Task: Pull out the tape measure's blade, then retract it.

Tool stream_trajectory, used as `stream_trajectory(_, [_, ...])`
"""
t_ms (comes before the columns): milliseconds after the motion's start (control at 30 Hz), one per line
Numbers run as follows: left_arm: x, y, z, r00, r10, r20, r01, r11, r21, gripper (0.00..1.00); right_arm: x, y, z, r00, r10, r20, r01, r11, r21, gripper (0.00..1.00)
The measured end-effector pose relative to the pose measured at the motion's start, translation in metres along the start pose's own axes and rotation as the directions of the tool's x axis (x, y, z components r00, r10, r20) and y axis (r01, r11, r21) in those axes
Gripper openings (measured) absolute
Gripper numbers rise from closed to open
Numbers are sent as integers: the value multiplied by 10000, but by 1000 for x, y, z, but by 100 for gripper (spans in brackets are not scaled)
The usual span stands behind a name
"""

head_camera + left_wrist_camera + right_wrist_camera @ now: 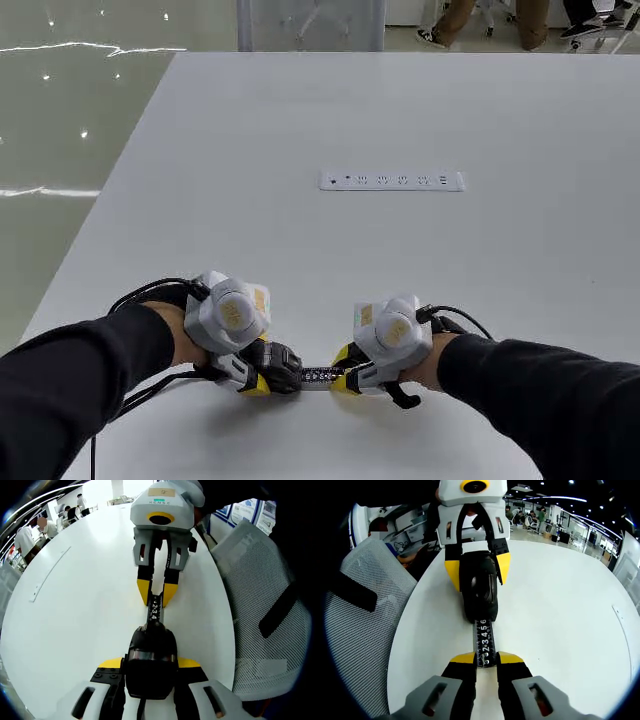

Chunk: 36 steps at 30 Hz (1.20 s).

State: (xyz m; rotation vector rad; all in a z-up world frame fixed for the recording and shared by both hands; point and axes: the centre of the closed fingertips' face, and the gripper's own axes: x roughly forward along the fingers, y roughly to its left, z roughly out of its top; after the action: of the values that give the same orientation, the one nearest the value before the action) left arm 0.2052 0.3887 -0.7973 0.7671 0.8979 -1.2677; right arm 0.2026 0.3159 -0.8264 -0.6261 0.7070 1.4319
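A black tape measure [280, 366] [150, 660] [479, 592] sits low on the white table near its front edge, with my left gripper [258, 381] [150, 662] shut around its case. A short stretch of numbered blade [322, 376] [154, 611] [483, 642] runs out of the case to the right. My right gripper [345, 381] [485, 659] is shut on the blade's end. In each gripper view the other gripper faces me across the blade.
A white power strip [392, 181] lies flat mid-table, well beyond the grippers. The table's left edge [95, 210] borders a glossy floor. A mesh chair [260, 625] [360, 620] stands by the table's front. People sit at desks in the background.
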Motion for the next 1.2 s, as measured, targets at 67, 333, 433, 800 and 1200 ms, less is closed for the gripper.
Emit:
stream_trajectory(67, [0,0,0,10000,-2,46,2,10000,-49,33,-2,0,-2,10000,10,-14,-10,10000,26,11])
stream_trajectory(333, [0,1,0,10000,24,60,-24,10000,14,33,-10,-1,-9,9998,-70,-182,69,10000,-65,11])
stream_trajectory(433, [0,1,0,9999,94,102,-95,9999,53,33,-12,-2,-13,9997,-89,-212,89,10000,-10,11])
stream_trajectory(800, [-1,1,0,9997,125,213,-127,9999,107,32,-20,-3,-21,9995,-183,-269,183,9998,4,11])
stream_trajectory(1200, [0,1,1,9997,105,199,-106,9999,82,32,-28,-6,-31,9989,-284,-367,289,9995,130,11])
